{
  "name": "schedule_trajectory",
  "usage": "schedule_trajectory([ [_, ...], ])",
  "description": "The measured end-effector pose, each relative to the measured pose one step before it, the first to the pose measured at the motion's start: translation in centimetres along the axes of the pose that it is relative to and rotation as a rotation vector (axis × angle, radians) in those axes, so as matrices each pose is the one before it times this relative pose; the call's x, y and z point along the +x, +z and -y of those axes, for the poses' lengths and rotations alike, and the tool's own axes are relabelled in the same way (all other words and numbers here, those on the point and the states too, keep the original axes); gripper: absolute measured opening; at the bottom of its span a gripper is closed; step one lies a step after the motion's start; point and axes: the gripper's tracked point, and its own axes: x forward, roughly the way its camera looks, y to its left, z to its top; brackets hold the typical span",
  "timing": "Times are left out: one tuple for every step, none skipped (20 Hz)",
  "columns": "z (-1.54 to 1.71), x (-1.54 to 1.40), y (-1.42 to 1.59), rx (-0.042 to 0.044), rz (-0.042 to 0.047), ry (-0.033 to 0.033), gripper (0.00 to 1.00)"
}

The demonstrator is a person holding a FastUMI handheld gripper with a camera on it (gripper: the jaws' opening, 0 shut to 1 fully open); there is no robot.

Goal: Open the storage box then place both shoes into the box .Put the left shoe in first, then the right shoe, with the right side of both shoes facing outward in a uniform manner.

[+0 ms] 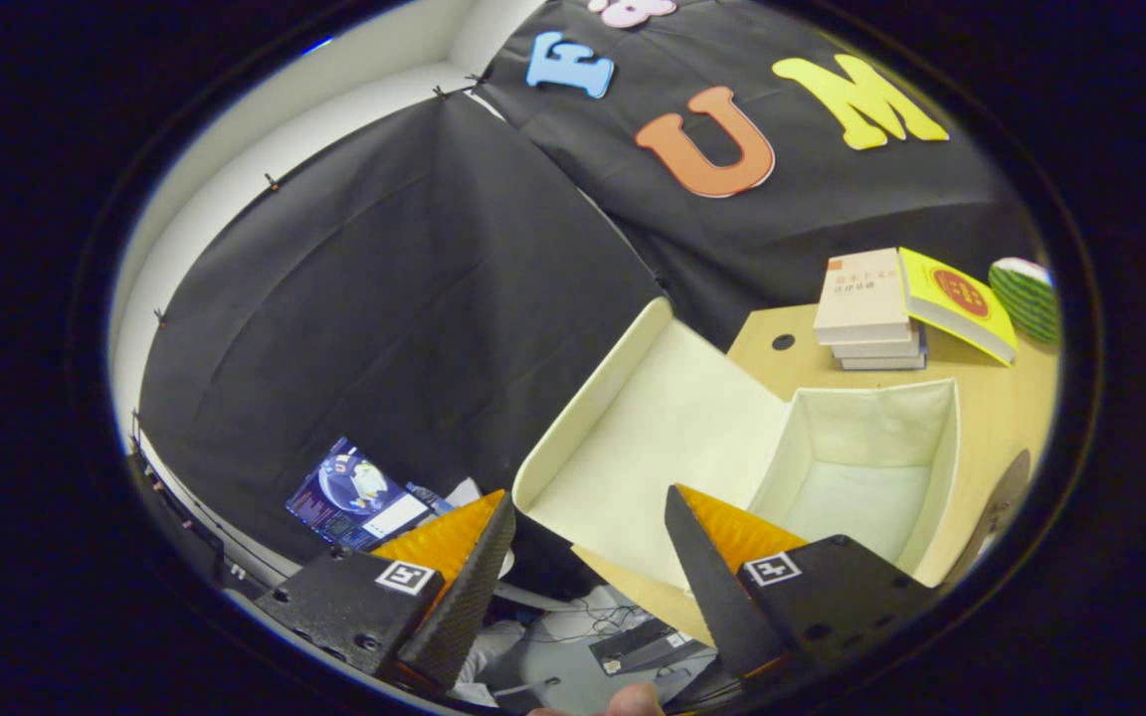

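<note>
Storage box (861,467) sits on tabletop (991,398), lid (653,428) swung open toward tongs (588,537); inside looks empty. Tongs spread apart, gripping nothing, lid edge just ahead between them. Risk: lid flopping shut if knocked, blocking shoe placement

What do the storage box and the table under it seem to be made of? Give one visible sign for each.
Storage box: probably fabric-covered board, matte cream; its soft-edged walls and flipped-open lid suggest this. Table: likely wood or laminate, smooth and pale tan. The gripper is open, holding nothing.
</note>
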Motion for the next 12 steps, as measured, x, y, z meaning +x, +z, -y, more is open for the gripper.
schedule_trajectory([
  [0.340,-0.482,0.522,-0.01089,0.01914,-0.01394,0.97],
  [0.311,-0.531,0.339,-0.00736,0.01990,-0.01284,0.97],
  [0.280,-0.509,0.348,-0.00344,0.01313,-0.01102,0.97],
  [0.212,-0.628,-0.010,-0.00694,0.00464,-0.01282,0.97],
  [0.317,-0.416,0.088,-0.00770,0.00741,-0.01182,0.97],
  [0.526,-0.555,0.103,-0.00728,0.00654,-0.01944,0.97],
  [0.484,-0.454,0.048,-0.00557,0.00179,-0.01978,0.97],
  [0.532,-0.495,-0.468,-0.00321,-0.01960,-0.02253,0.98],
  [0.519,-0.603,-0.202,-0.00171,-0.01416,-0.01175,0.98],
  [0.428,-0.671,0.110,-0.00541,0.00194,-0.01533,0.98],
  [0.999,-0.599,0.219,-0.01195,0.00937,-0.02604,0.98],
  [1.365,-0.815,-0.020,-0.01590,0.00634,-0.03505,0.98],
])
